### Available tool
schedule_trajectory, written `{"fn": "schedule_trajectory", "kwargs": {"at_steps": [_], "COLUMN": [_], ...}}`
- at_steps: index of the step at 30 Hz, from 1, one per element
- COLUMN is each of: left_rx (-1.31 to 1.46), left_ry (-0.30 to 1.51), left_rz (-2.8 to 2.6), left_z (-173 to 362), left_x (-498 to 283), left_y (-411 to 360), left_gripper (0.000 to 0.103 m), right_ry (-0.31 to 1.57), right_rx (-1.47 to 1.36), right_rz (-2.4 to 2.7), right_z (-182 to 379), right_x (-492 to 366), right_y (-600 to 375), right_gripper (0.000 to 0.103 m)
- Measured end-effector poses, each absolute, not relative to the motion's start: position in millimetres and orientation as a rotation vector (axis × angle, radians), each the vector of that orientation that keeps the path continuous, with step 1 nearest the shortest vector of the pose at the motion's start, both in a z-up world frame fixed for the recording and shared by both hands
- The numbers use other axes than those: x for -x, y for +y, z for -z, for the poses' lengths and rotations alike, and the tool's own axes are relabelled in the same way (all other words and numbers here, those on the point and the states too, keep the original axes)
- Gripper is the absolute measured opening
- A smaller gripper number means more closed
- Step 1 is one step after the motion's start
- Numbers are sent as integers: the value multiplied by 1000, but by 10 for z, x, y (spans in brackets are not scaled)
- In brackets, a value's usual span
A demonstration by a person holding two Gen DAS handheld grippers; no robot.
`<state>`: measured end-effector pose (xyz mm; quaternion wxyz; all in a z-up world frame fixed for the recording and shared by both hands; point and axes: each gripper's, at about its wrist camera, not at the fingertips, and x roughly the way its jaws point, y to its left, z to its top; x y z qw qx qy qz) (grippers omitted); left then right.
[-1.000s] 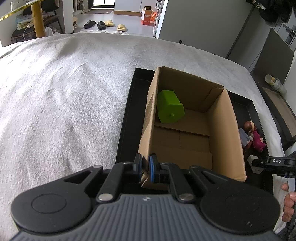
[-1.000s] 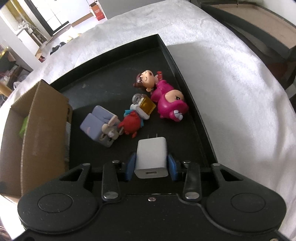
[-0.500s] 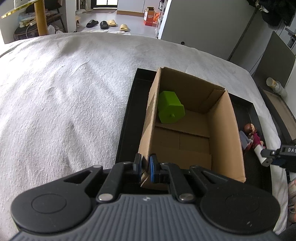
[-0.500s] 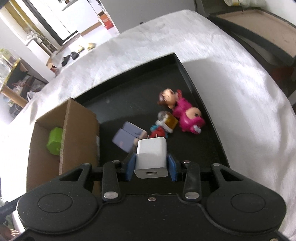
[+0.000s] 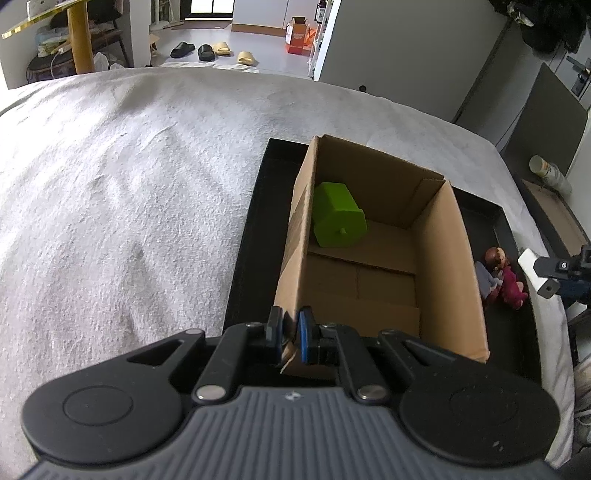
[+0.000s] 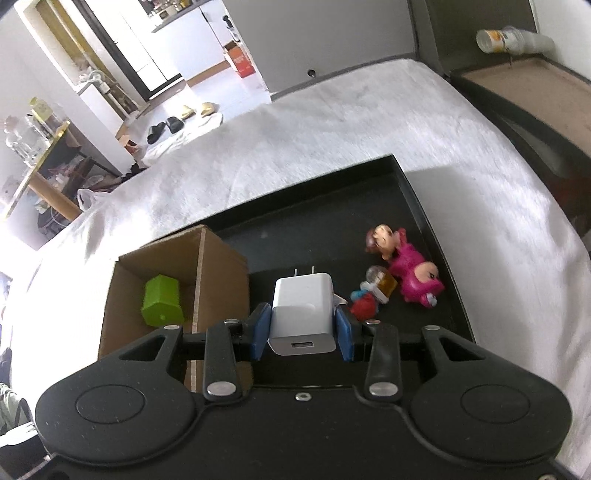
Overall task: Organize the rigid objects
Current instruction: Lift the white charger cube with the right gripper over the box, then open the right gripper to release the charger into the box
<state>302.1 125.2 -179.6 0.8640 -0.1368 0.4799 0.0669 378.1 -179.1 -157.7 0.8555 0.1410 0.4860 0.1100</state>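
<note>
Our left gripper (image 5: 290, 334) pinched the cardboard box (image 5: 448, 258) wall (near corner); our right gripper (image 6: 302, 328) clamped the white charger (image 6: 302, 314) above the black tray (image 6: 424, 206).

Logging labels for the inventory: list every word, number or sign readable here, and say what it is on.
None can be read.
Orange box on the far floor: print too small.
Tipped can: label blurred.
White charger in the right gripper: no print visible.
Cardboard box: plain.
</note>
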Motion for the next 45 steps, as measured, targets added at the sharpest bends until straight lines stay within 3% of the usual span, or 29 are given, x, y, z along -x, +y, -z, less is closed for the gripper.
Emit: {"fn": "schedule_trajectory", "kwargs": {"at_steps": [34,36,38,45], "left_rx": [345,347,349,353], "left_ry": [993,992,992,988], "left_rz": [-141,-142,-142,-143], "left_z": [1827,1830,1830,1834], "left_x": [-2995,-2995,-2994,-2992], "left_y": [1271,1276,1279,1275], "left_gripper": [8,8,8,8], "right_ry": [968,948,925,929], "right_rx": [-213,-235,-243,-257], "right_rz": [-476,-506,-521,-502], "right_z": [1279,1242,1220,1201], "right_x": [-4015,-4041,-4048,-4006], "right_y": [-760,-711,-690,-828], "right_gripper": [37,41,54,56]}}
